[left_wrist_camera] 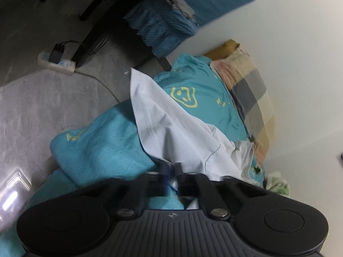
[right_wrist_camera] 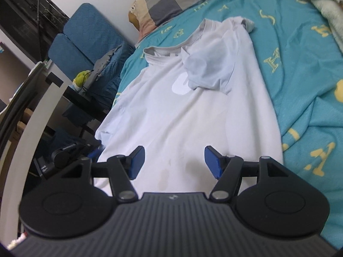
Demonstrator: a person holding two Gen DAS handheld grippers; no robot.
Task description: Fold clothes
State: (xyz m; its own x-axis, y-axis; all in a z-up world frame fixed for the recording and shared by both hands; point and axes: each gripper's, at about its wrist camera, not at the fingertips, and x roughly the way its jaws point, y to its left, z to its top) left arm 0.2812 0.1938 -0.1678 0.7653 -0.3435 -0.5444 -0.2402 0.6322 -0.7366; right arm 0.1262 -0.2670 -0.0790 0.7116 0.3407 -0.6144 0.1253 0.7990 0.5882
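**Left gripper pinches the T-shirt, right gripper hangs spread above it**

Left wrist view: the left gripper (left_wrist_camera: 172, 172) has its fingers pressed together on a bunched fold of the pale T-shirt (left_wrist_camera: 171, 124), and the cloth rises from the pinch in a taut ridge with a stitched hem along its left side. Under it lies the teal bedsheet (left_wrist_camera: 96, 145) with yellow prints, draped over the bed's edge. A checked pillow (left_wrist_camera: 250, 94) sits at the head of the bed against the white wall (left_wrist_camera: 289, 53). Down on the grey floor (left_wrist_camera: 42, 98) there is a power strip (left_wrist_camera: 56, 62) with a plug in it, and a blue chair (left_wrist_camera: 171, 27) stands just beyond the bed.

Right wrist view: the right gripper (right_wrist_camera: 172, 163) is spread wide, blue pads well apart, holding nothing, poised over the bottom hem. The T-shirt (right_wrist_camera: 171, 115) lies lengthwise on the bedsheet (right_wrist_camera: 300, 75), collar toward the pillow (right_wrist_camera: 171, 0), one sleeve folded in across the chest over a white print. Its left side hangs past the bed's edge. A fluffy blanket (right_wrist_camera: 321, 2) fills the far right corner, and the chair (right_wrist_camera: 85, 36) stands beside the bed's head.
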